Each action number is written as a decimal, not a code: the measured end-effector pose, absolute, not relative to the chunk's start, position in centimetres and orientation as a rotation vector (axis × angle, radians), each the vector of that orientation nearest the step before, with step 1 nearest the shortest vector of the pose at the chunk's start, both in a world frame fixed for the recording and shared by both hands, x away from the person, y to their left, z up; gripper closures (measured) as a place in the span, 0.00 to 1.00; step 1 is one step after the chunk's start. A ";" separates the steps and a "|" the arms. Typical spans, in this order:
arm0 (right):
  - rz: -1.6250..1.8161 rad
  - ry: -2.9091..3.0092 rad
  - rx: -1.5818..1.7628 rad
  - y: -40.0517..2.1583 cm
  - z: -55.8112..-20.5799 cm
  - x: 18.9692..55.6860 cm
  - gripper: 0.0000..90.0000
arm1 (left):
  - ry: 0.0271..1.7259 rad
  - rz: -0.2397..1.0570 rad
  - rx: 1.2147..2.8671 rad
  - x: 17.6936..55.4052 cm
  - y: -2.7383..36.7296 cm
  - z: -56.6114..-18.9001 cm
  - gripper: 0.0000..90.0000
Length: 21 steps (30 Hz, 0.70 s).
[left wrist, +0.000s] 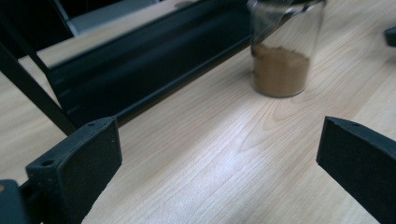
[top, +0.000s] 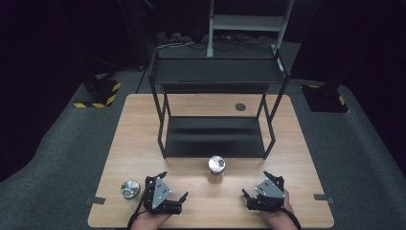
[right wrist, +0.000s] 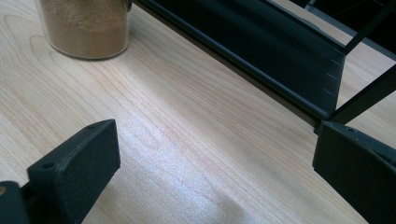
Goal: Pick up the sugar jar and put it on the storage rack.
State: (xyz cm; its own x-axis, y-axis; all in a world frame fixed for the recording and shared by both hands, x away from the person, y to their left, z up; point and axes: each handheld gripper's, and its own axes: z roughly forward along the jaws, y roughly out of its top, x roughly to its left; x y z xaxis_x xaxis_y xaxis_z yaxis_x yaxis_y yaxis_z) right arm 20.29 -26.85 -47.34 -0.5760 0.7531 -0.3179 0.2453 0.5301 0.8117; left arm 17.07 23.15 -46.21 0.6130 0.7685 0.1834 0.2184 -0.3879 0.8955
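Note:
A glass jar point(top: 216, 170) with a silver lid and brown powder inside stands on the wooden table point(top: 143, 143), just in front of a black two-tier rack point(top: 215, 136). The left gripper view has the same jar point(left wrist: 280, 60) ahead to the right. In the right gripper view the jar point(right wrist: 86, 28) sits at the upper left. A second silver-lidded jar point(top: 130, 189) stands at the front left. My left gripper point(top: 174, 184) rests beside it, open and empty point(left wrist: 219, 154). My right gripper point(top: 255, 183) is at the front right, also open and empty point(right wrist: 215, 158).
The rack's lower shelf edge point(left wrist: 140, 70) runs close behind the jar and appears in the right gripper view as well point(right wrist: 261, 51). A small dark round grommet point(top: 240, 107) sits in the table behind the rack. Grey carpet point(top: 57, 158) surrounds the table.

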 end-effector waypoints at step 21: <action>0.971 2.088 0.814 -26.8 -47.4 20.2 0.00 | 0.741 0.743 1.811 14.9 24.8 -43.7 0.01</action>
